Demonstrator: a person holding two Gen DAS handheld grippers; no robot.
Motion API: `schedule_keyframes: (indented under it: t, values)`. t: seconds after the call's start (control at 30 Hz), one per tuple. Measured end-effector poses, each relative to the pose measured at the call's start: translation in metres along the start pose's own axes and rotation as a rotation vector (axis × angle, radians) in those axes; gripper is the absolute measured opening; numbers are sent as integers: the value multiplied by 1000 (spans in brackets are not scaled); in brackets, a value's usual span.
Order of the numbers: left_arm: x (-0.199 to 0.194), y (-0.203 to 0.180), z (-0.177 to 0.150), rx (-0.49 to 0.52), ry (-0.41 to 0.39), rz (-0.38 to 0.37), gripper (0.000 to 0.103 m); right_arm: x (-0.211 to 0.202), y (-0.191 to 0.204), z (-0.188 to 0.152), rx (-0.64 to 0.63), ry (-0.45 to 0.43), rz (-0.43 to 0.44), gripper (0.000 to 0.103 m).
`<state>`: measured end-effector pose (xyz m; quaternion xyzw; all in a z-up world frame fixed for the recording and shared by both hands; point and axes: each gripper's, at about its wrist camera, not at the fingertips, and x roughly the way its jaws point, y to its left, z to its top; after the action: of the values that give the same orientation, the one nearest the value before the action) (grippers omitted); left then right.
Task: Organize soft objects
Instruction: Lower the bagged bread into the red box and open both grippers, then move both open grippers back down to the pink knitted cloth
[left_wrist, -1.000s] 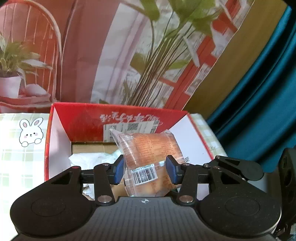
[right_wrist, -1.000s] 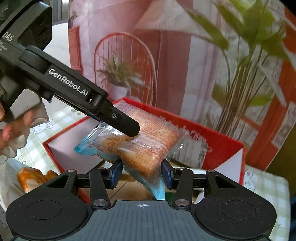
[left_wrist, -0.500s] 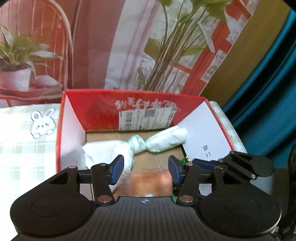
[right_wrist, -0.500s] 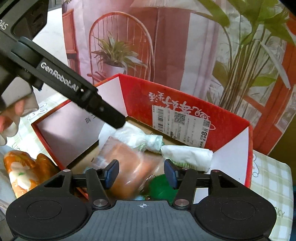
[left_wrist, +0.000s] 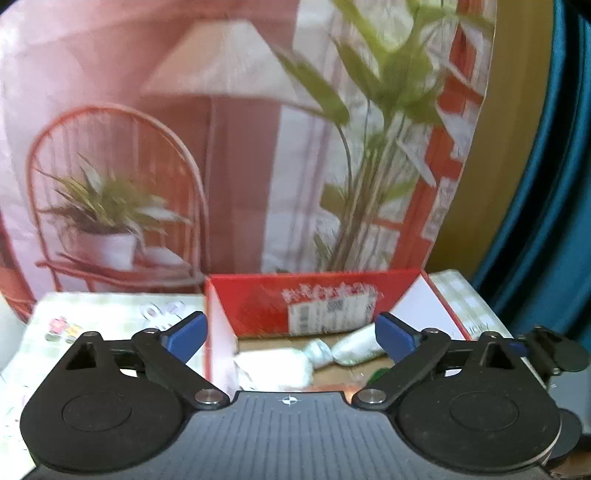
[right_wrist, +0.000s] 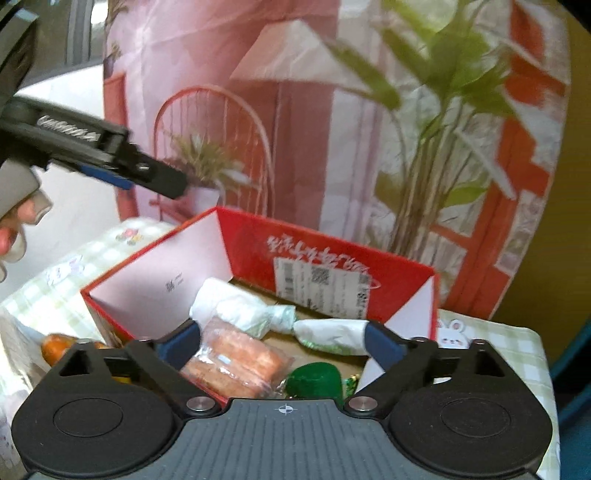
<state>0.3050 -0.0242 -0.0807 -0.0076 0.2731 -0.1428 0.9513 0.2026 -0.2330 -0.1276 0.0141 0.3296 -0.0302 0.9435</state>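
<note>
The red cardboard box (right_wrist: 402, 280) stands open on the checked tablecloth. Inside lies a clear packet of orange-brown bread (right_wrist: 236, 362), next to two white twisted wrappers (right_wrist: 236, 306) (right_wrist: 332, 334) and a green object (right_wrist: 314, 380). My right gripper (right_wrist: 280, 343) hangs over the box's near edge, jaws opening wide, gripping nothing. My left gripper (left_wrist: 291, 332) is back from the box (left_wrist: 258, 299) and raised, jaws opening too, with nothing between them. It also shows in the right wrist view as the left gripper (right_wrist: 162, 181) at upper left, held by a hand (right_wrist: 14, 229).
A printed backdrop with a chair, lamp and plants (left_wrist: 240, 147) rises right behind the box. Teal curtain (left_wrist: 546, 184) hangs to the right. An orange packet (right_wrist: 59, 343) lies on the tablecloth (right_wrist: 509, 350) left of the box.
Both grippers let go of the bread packet, which dropped into the box. Their jaws spread wide, and both pulled up and back, the left one farther.
</note>
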Motion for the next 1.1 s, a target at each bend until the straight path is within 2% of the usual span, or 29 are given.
schedule_keyframes:
  t: [0.17, 0.53, 0.8, 1.1]
  values:
    - [-32, 2, -10, -15, -52, 72, 103, -30, 1, -5, 80, -66, -24, 103]
    - [-106, -5, -59, 43, -150, 123, 103, -88, 17, -25, 123, -149, -34, 103]
    - [-137, -3, -103, -5, -165, 134, 103, -118, 32, -57, 112, -171, -60, 103]
    - [-145, -3, -144, -11, -141, 150, 103, -131, 51, -90, 100, -146, -52, 103]
